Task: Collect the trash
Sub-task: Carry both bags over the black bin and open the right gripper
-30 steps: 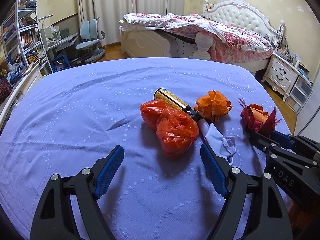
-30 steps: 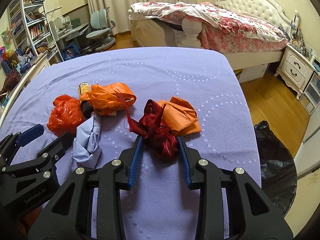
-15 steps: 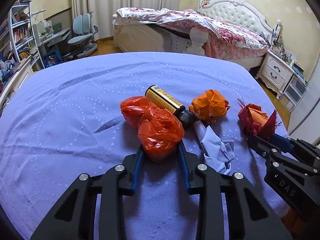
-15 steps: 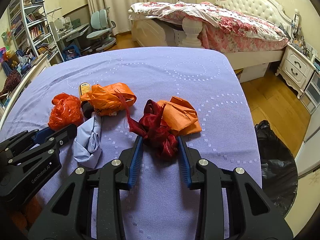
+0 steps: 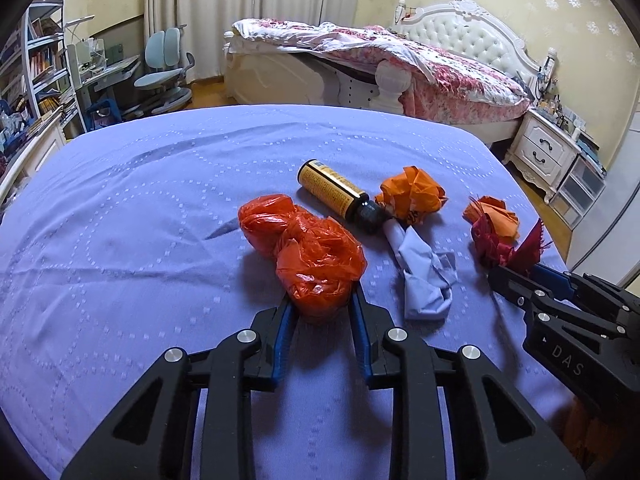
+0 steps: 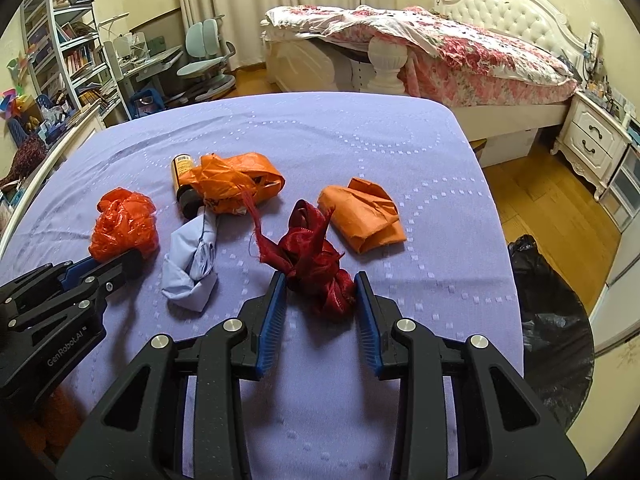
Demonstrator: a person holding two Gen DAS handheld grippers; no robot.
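The left gripper has just closed its blue-padded fingers onto the near end of a crumpled red-orange plastic bag, which lies on the lavender quilted bed cover and bulges up between the pads. The right gripper has its fingers clamped on either side of a dark red mesh net bundle, both pads pressing on its lower knot while a frayed strand trails up and to the left. Between the two bundles lies a twisted pale blue paper wad, its upper end touching the black cap of a brown bottle with a yellow label that lies on its side. A crumpled orange plastic wrapper rests against the bottle's cap end, hiding part of it in the right wrist view. A folded orange paper piece sits just beyond the mesh bundle, to its right, near the cover's right edge. On the wooden floor below that edge a black trash bag stands open. Farther back are a white bed with a floral quilt, a white nightstand, a pale blue desk chair and a bookshelf.
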